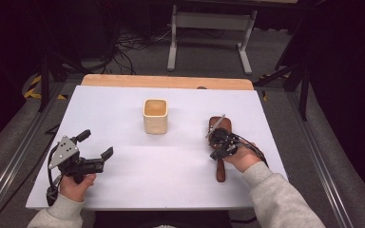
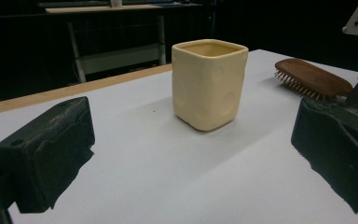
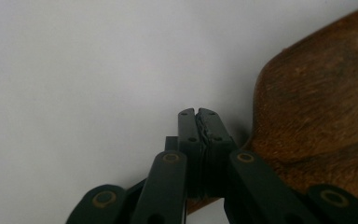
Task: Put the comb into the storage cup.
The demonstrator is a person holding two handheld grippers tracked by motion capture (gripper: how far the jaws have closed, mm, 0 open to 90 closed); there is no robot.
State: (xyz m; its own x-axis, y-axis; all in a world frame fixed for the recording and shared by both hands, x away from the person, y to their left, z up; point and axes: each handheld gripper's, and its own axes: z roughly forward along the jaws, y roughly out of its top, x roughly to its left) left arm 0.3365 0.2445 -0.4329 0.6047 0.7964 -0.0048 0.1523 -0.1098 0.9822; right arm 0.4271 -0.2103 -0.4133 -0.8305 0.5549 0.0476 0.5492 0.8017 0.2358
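Observation:
A cream square cup [image 1: 155,116] stands upright in the middle of the white table top [image 1: 138,185]. To its right lies a brown wooden hairbrush [image 1: 220,172], handle toward the person. My right gripper [image 1: 218,142] points down over the brush's neck. In the right gripper view its jaws [image 3: 198,114] are pressed together with nothing between them, right beside the brush's wooden back [image 3: 317,102]. My left gripper [image 1: 96,144] rests at the near left, open and empty. In the left gripper view it [image 2: 191,158] faces the cup [image 2: 209,84], with the bristled brush [image 2: 314,78] beyond on the right.
A wooden strip [image 1: 166,81] runs along the table's far edge. Behind it stands a white metal frame [image 1: 209,21] among cables on the floor. Metal rails [image 1: 9,161] flank the table on both sides.

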